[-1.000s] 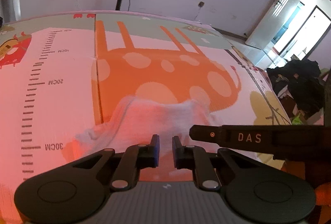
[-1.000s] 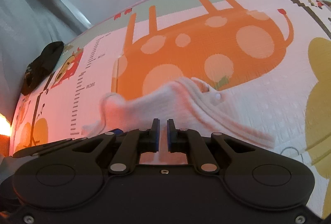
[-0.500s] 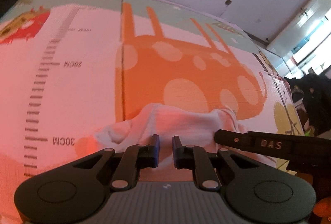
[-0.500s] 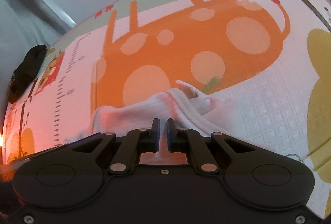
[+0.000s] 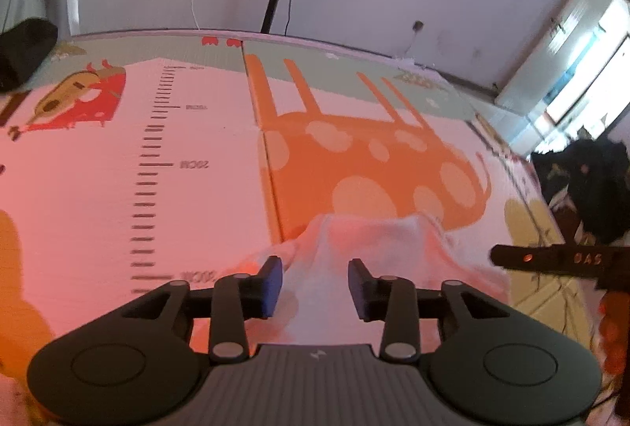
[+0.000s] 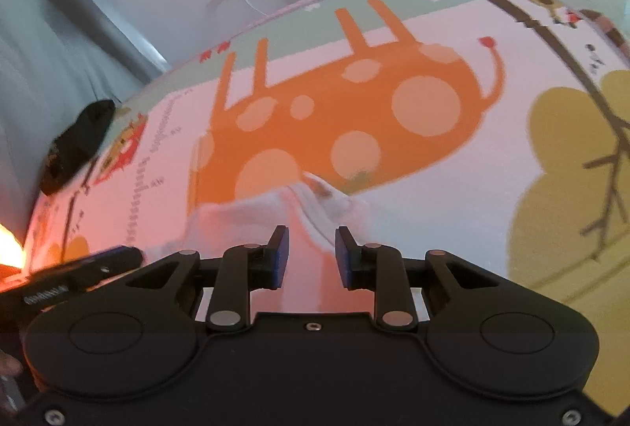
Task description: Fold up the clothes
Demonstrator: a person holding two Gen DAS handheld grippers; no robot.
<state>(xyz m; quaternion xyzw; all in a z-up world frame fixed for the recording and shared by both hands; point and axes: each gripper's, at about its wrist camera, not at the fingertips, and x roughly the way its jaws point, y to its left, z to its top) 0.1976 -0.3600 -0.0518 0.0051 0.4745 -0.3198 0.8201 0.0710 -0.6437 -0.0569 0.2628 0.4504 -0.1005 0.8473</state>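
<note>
**Letting go of the fold cleanly**

The play mat carries the white garment, bunched on the lower edge of the orange animal print. To release well, I'd clear both pairs of pads before drawing back, so no cloth drags.

Both tools pitch steeply down, side by side. The left gripper and right gripper are opening, with cloth between the 2 jaws but unpinched.

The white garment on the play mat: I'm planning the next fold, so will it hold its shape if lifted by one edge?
Probably not. The white garment lies in soft, rumpled folds, so it looks floppy and would likely drape. It seems thin and light. On the textured play mat, pushing would probably bunch it rather than slide it.
</note>
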